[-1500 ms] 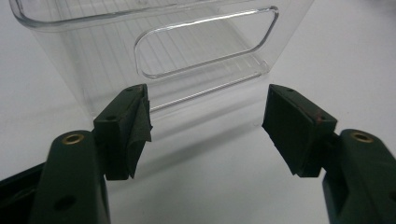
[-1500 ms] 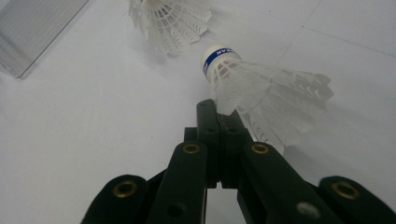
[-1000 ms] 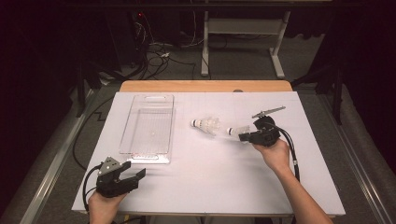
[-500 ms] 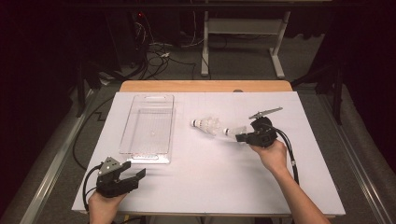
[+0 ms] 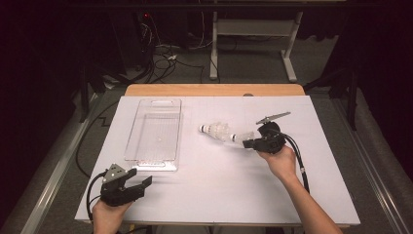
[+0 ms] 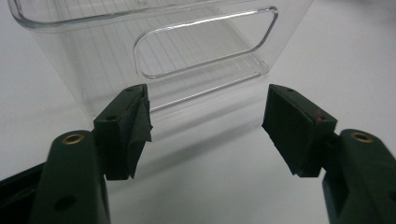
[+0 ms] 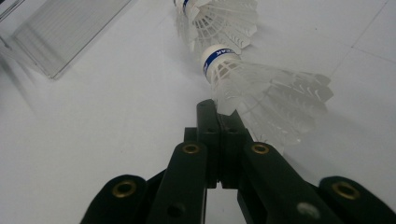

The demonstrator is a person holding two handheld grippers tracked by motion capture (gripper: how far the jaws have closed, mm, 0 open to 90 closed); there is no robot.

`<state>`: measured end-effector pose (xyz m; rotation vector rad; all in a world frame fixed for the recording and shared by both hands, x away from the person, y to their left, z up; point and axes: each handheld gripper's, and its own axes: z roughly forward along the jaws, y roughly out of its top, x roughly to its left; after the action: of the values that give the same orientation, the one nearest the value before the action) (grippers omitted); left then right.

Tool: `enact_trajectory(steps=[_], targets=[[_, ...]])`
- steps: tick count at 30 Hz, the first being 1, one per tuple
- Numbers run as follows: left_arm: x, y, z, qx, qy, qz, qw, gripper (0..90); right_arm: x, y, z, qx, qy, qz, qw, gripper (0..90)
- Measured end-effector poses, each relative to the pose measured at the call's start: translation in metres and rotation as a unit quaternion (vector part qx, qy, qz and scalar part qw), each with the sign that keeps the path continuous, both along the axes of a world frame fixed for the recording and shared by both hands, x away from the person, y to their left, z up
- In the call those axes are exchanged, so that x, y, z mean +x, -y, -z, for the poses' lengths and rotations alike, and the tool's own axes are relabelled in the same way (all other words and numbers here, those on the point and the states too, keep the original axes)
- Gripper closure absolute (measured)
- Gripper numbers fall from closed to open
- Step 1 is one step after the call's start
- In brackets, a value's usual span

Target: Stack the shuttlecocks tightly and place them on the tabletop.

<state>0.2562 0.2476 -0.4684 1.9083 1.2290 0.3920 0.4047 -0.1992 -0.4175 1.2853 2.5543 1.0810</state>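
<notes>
Gripping the feather skirt of a shuttlecock [image 7: 261, 93], the right gripper [image 5: 249, 143] has its fingers pressed together on the feathers' edge, right of the tabletop's [image 5: 219, 195] middle. The shuttlecock's cork with its blue band points away from the gripper toward a second shuttlecock [image 5: 214, 130], which lies just beside it, nearer the clear plastic bin [image 5: 156, 134]. The bin stands toward the tabletop's left edge. The left gripper [image 5: 141, 184] rests near the front left corner, fingers wide apart with nothing between them, facing the bin's near end wall.
</notes>
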Motion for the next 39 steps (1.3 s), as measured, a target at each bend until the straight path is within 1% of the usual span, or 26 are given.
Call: enact_trajectory(steps=[12, 27, 39], targets=[[0.0, 0.0, 0.0, 0.001, -0.001, 0.001, 1.0, 33.1, 0.006, -0.007, 0.002, 0.0, -0.001, 0.002, 1.0, 90.0], [0.0, -0.001, 0.0, 0.0, -0.001, 0.002, 1.0, 33.1, 0.017, -0.02, 0.003, -0.009, 0.001, 0.001, 1.0, 90.0], [0.0, 0.0, 0.0, 0.0, 0.0, 0.001, 1.0, 33.1, 0.021, -0.021, 0.005, -0.009, 0.0, 0.005, 0.9999, 90.0]])
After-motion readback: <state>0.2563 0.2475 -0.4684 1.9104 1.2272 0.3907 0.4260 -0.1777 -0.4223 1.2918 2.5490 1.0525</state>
